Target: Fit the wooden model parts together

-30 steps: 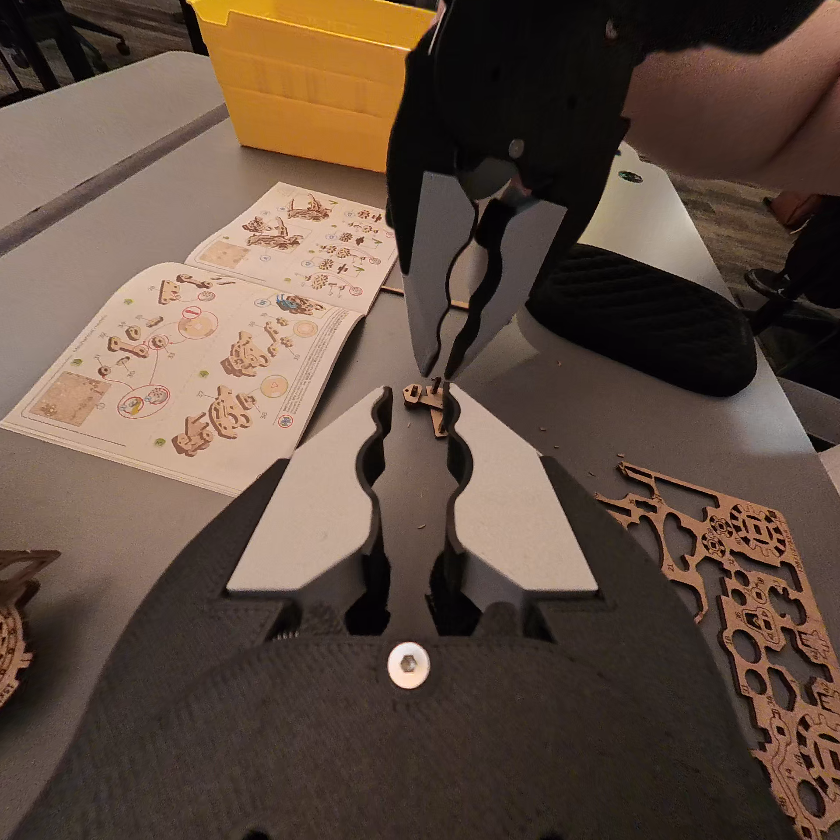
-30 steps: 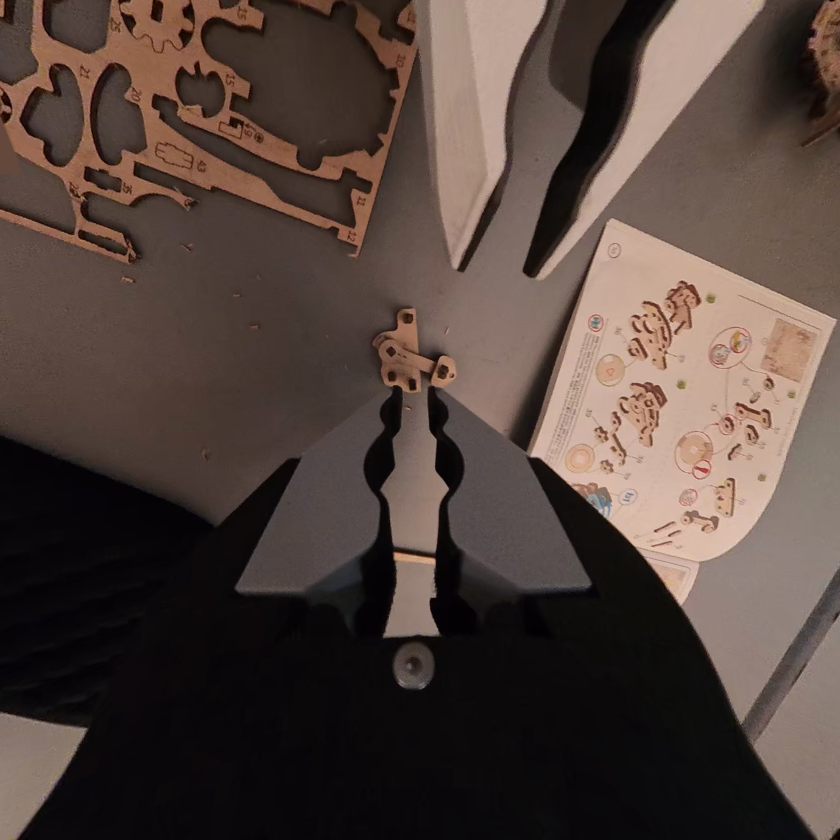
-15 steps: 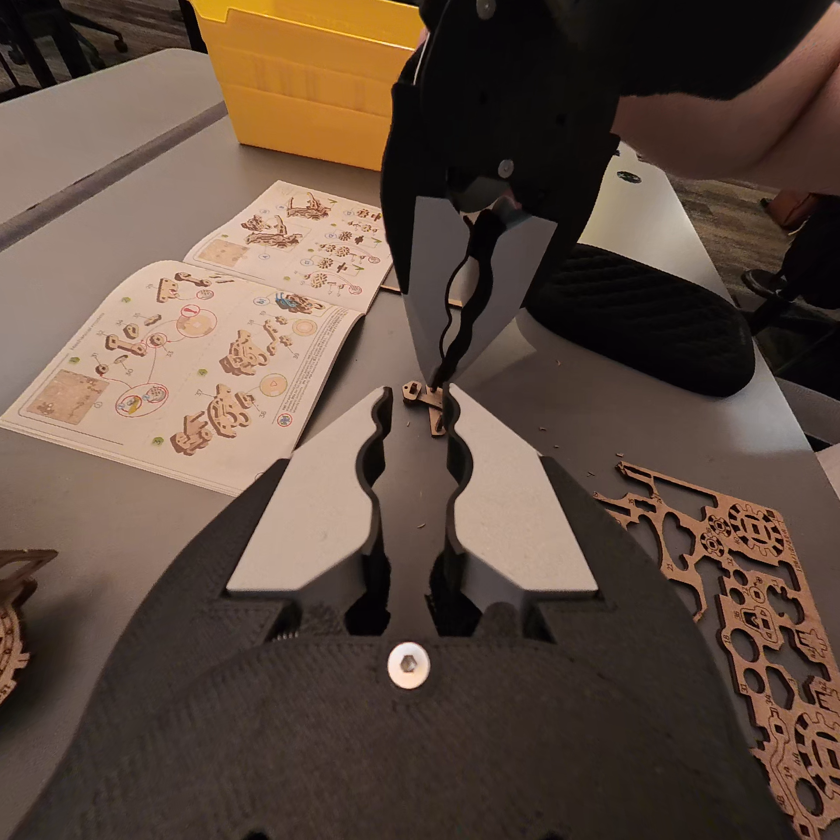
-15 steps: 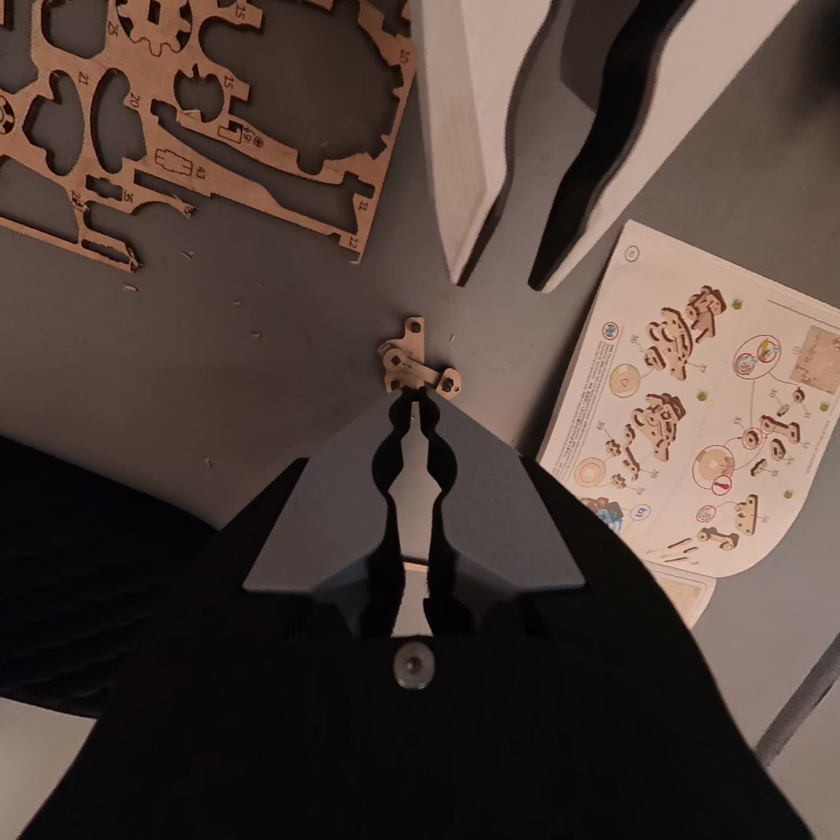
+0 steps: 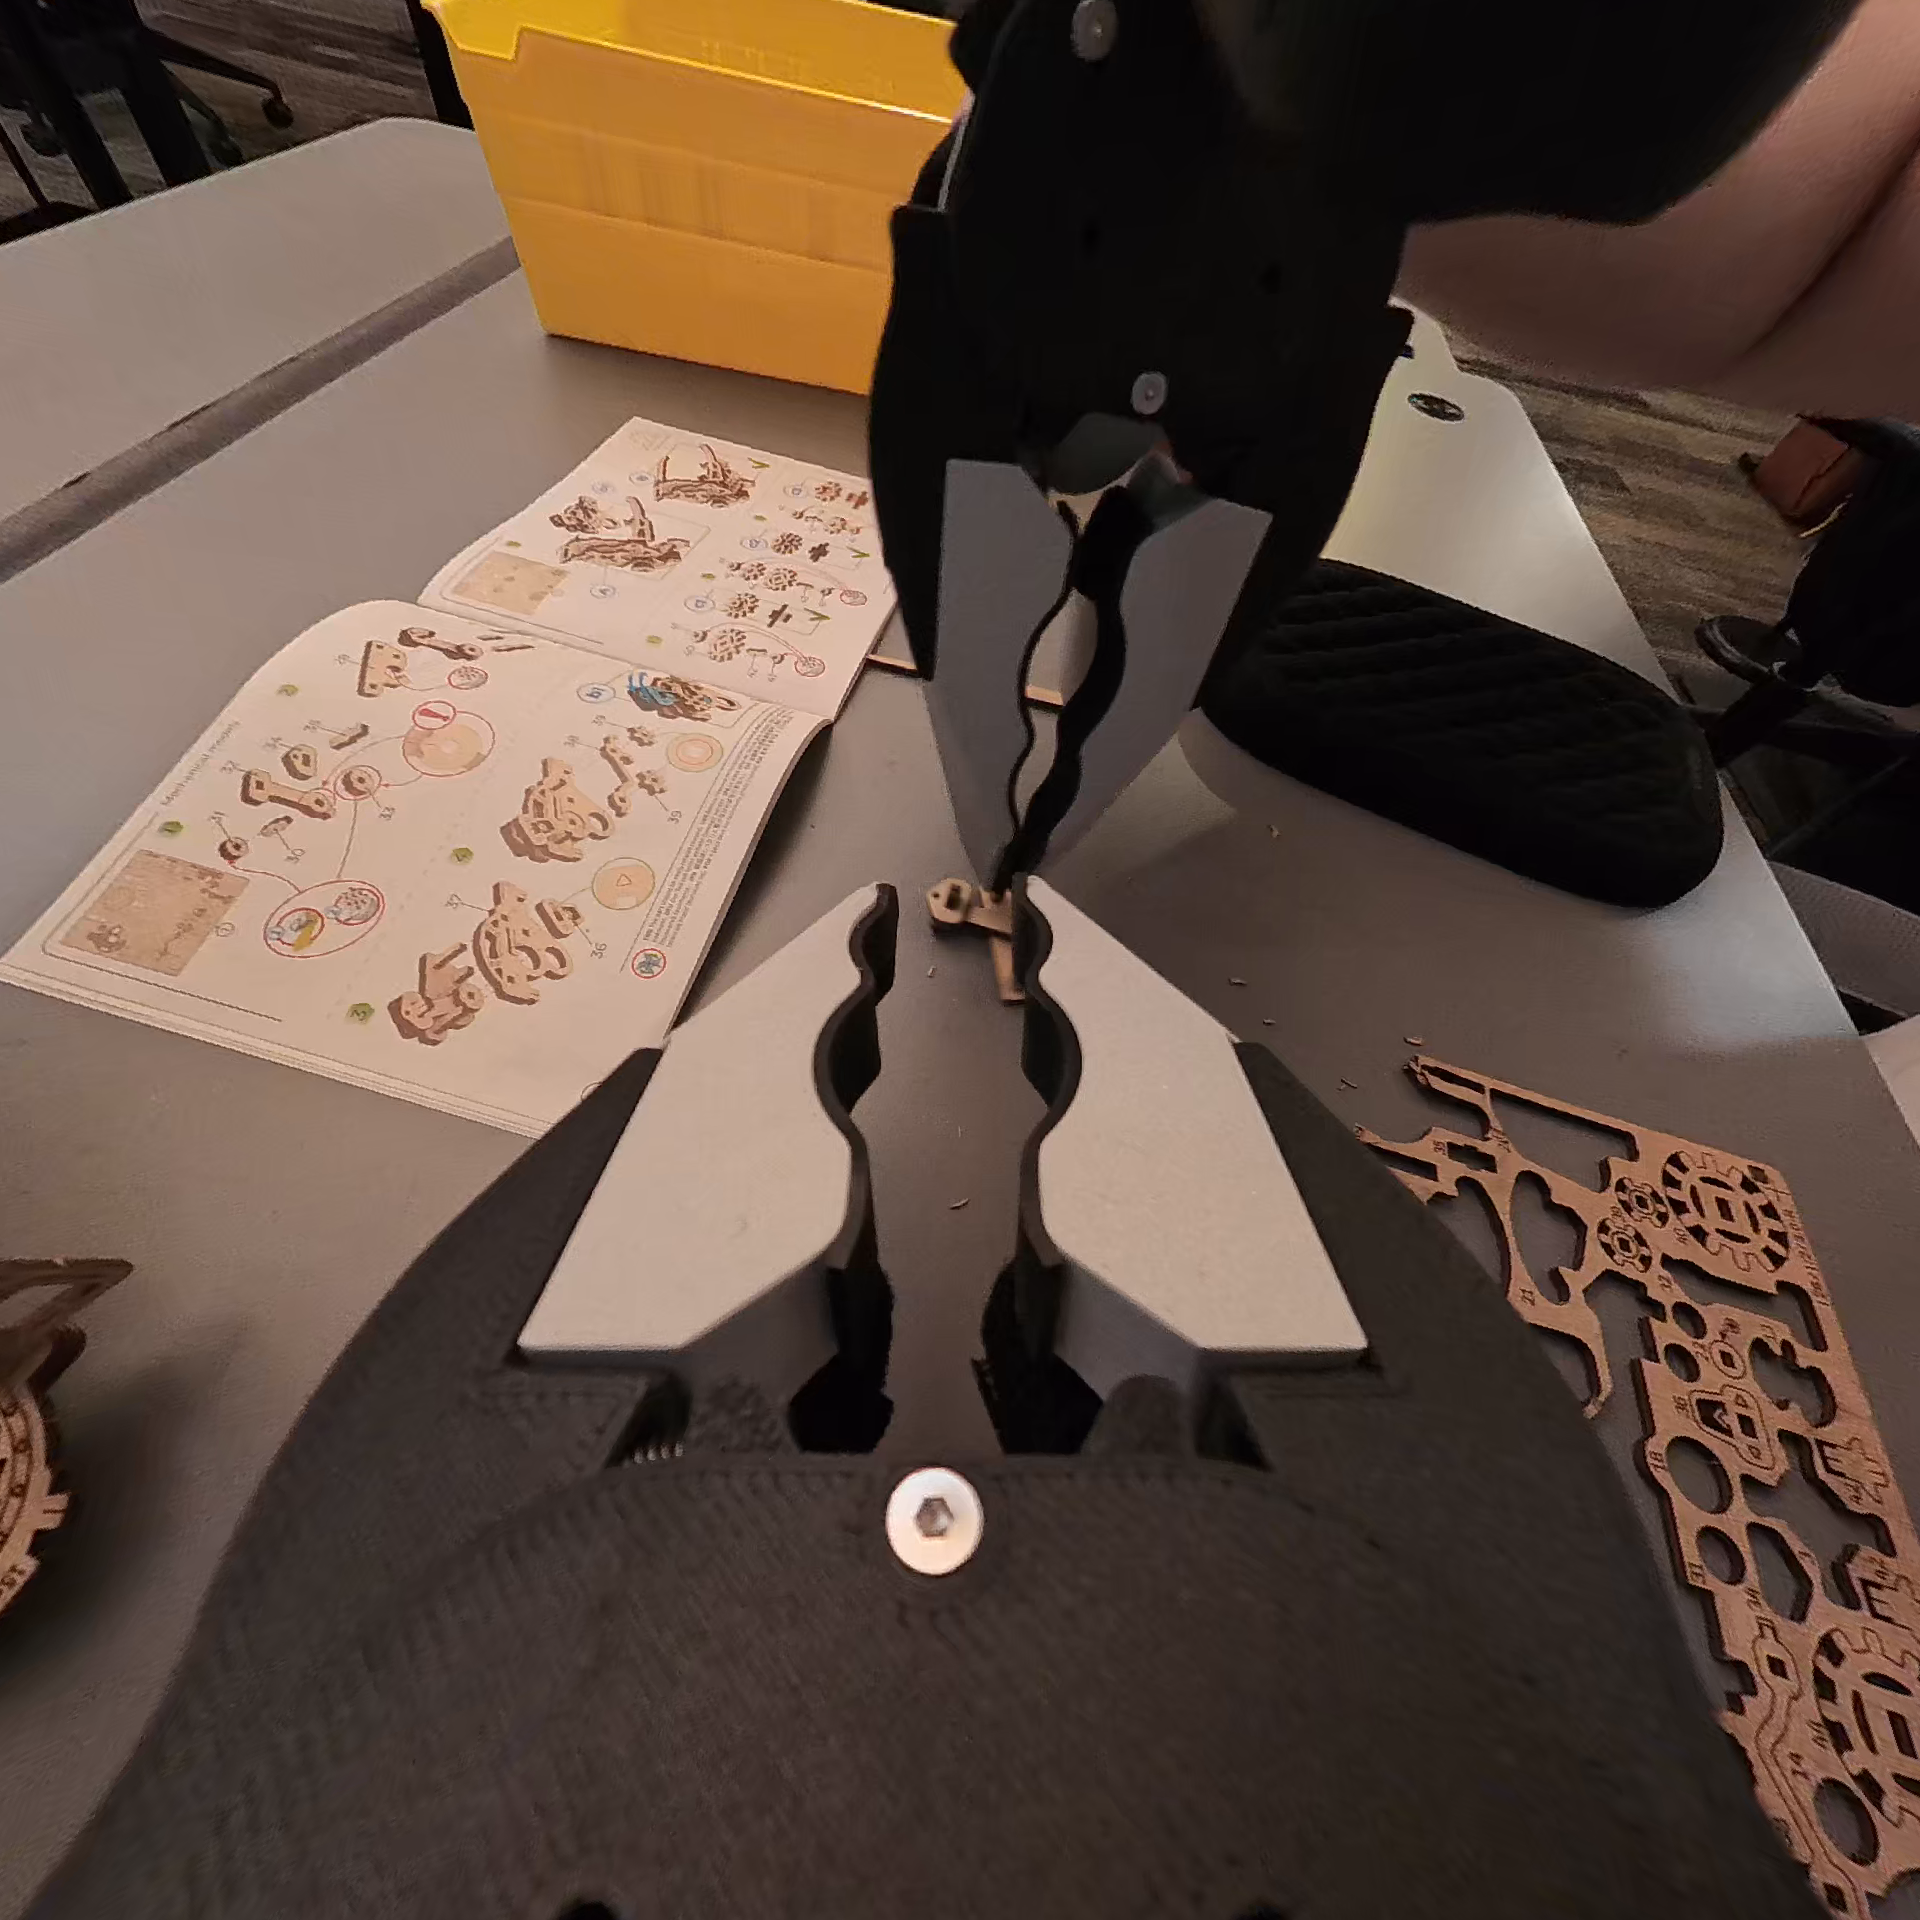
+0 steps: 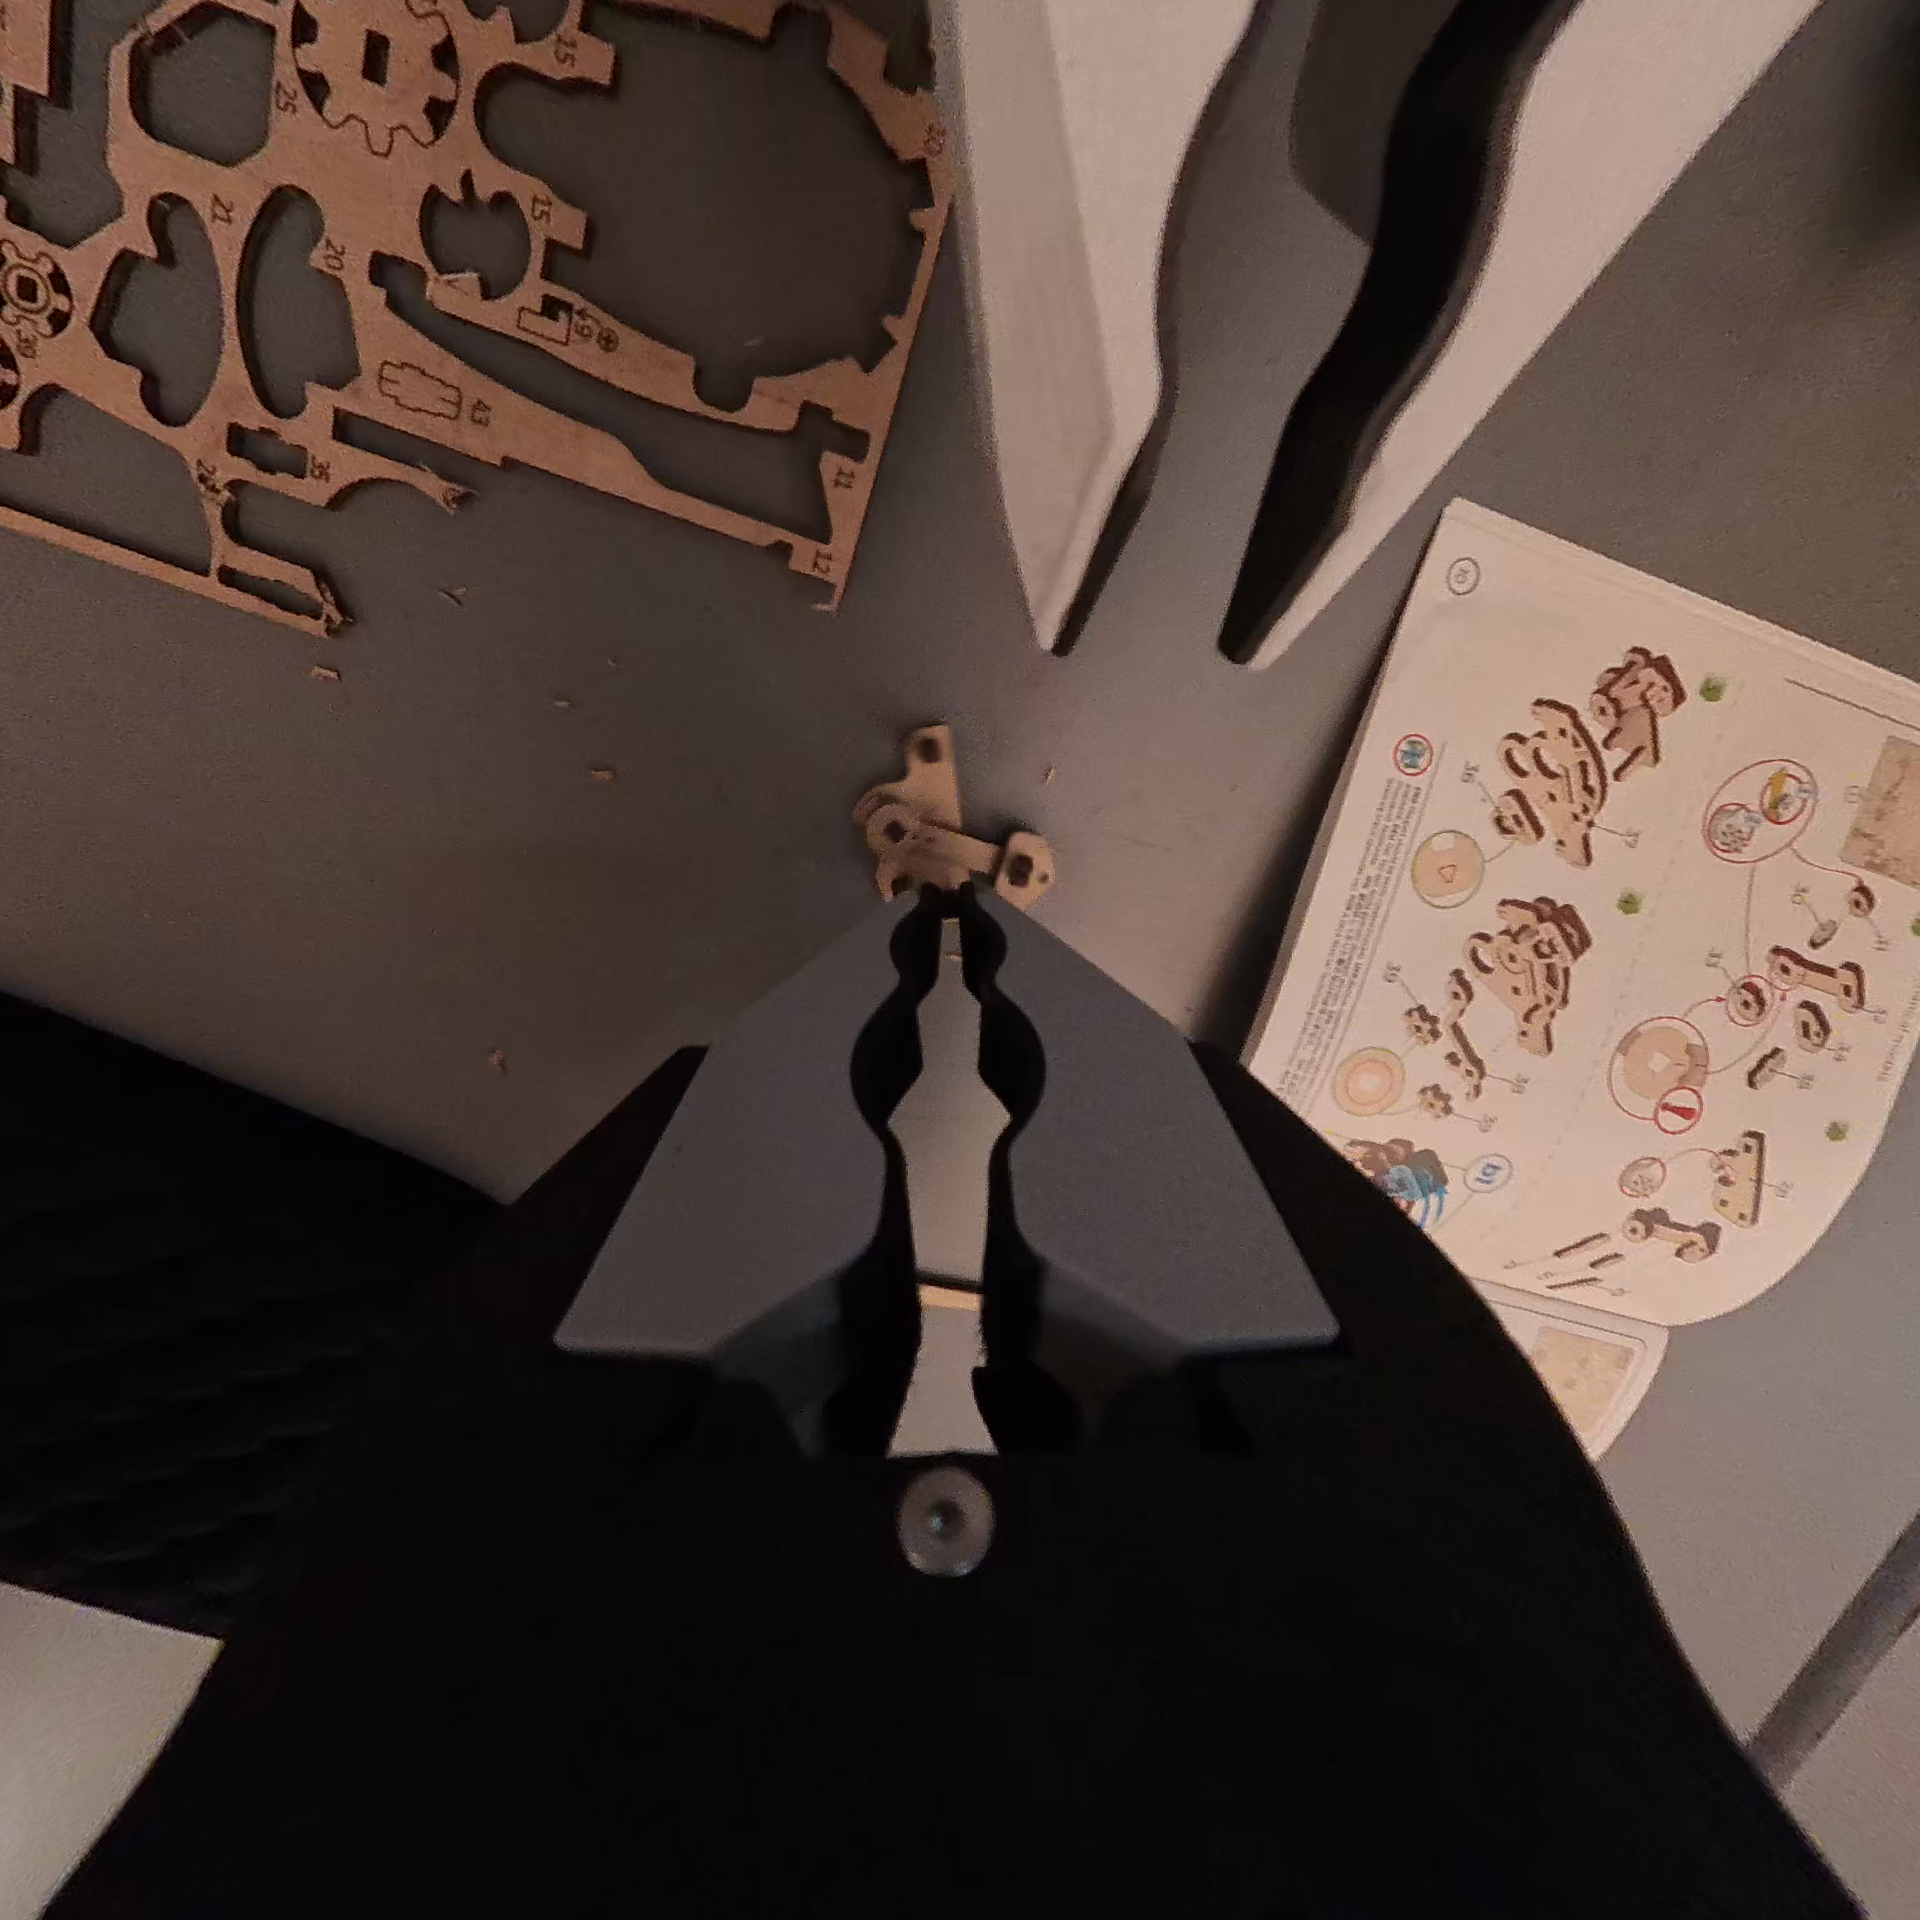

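Observation:
A small wooden part assembly [image 5: 966,914] lies flat on the grey table [image 5: 1299,935], two flat pieces joined crosswise; it also shows in the right wrist view [image 6: 935,826]. My right gripper [image 6: 943,906] points down at it, its tips pinched together on the near edge of the assembly; in the left wrist view it [image 5: 1005,876] comes down from above. My left gripper [image 5: 954,894] is open and empty, low over the table, its right fingertip beside the assembly. It shows across the part in the right wrist view [image 6: 1148,649].
An open instruction booklet [image 5: 416,810] lies left of the part. A laser-cut wooden sheet [image 5: 1714,1351] lies at the right. A yellow bin [image 5: 707,208] stands at the back. A black padded chair [image 5: 1455,727] is behind the table edge. A partly built wooden model [image 5: 31,1403] sits at the left edge.
My right gripper has come down to the small assembly and closed from slightly open to pinched on its edge. The left gripper has stayed in place, open.

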